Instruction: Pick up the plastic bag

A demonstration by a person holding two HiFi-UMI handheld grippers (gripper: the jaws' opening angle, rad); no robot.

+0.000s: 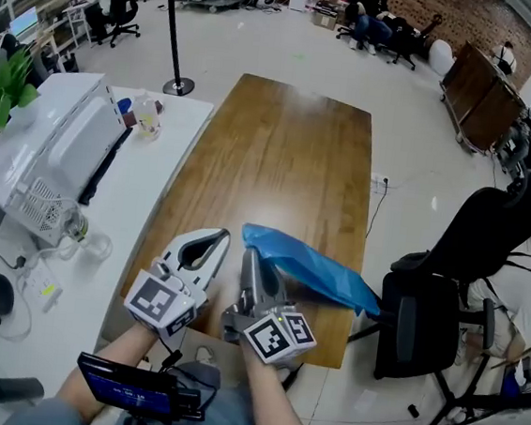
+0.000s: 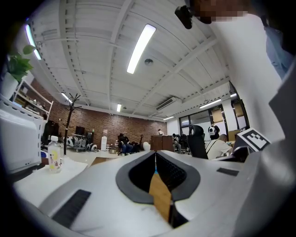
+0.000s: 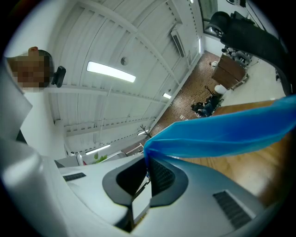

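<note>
A blue plastic bag (image 1: 316, 271) hangs in the air over the near right corner of the wooden table (image 1: 281, 152). My right gripper (image 1: 249, 252) is shut on the bag's left end. In the right gripper view the bag (image 3: 222, 134) streams rightwards from the closed tips of the right gripper (image 3: 147, 159). My left gripper (image 1: 223, 237) sits just left of the bag's end, apart from it in the head view. In its own view the left gripper (image 2: 155, 155) has its jaws meeting at the tips. A thin blue line shows there, and I cannot tell what it is.
A white desk (image 1: 124, 211) adjoins the table on the left, bearing a white machine (image 1: 50, 151) and a bottle (image 1: 148, 114). A black office chair (image 1: 444, 311) stands right of the table's near corner. A pole stand (image 1: 175, 37) rises beyond. People sit at the far wall.
</note>
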